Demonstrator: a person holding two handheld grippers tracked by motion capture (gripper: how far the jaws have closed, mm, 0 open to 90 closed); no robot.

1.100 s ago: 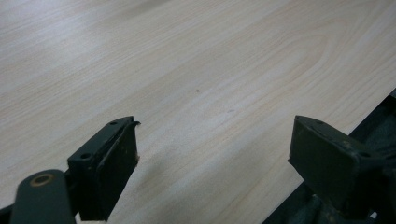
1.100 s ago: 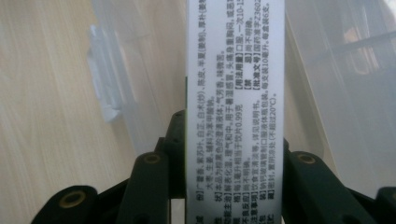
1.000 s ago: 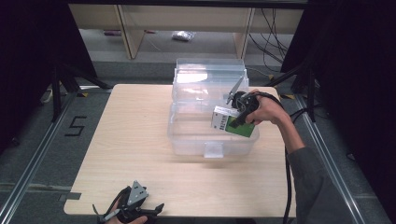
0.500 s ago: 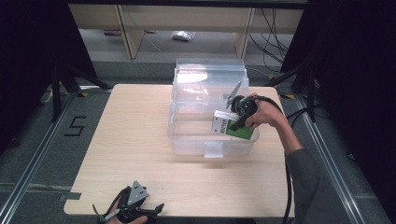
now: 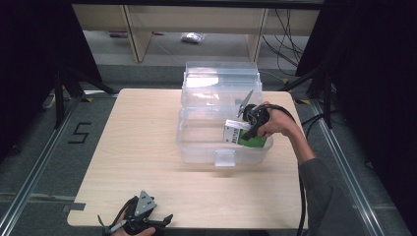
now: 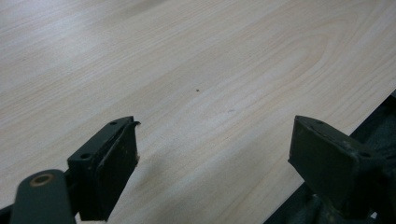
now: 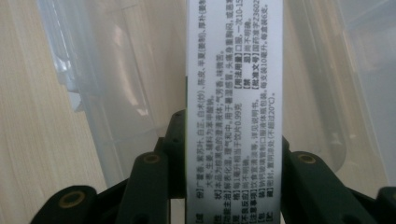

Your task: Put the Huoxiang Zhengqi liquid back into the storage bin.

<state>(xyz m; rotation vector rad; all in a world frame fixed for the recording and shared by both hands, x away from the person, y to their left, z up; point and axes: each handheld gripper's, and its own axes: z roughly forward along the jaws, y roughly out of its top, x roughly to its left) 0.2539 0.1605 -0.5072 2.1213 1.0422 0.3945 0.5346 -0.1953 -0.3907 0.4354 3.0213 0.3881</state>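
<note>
Green-and-white printed cardboard box [image 5: 245, 136] clamped between the jaws of the right gripper [image 5: 251, 123], held over the clear plastic storage bin [image 5: 196, 147]. Likely light, stiff but crushable; best pinched across the narrow faces. Left gripper [image 6: 215, 158] spread wide, holding nothing, above the pale wooden table [image 6: 210, 70].

Pale wood-grain surface [image 5: 147, 147], grey floor with a marked "5" [image 5: 78, 132], wooden shelving [image 5: 133, 29] behind, small packet, perhaps plastic-wrapped [image 5: 191, 37], black cables [image 5: 287, 29] at back right
</note>
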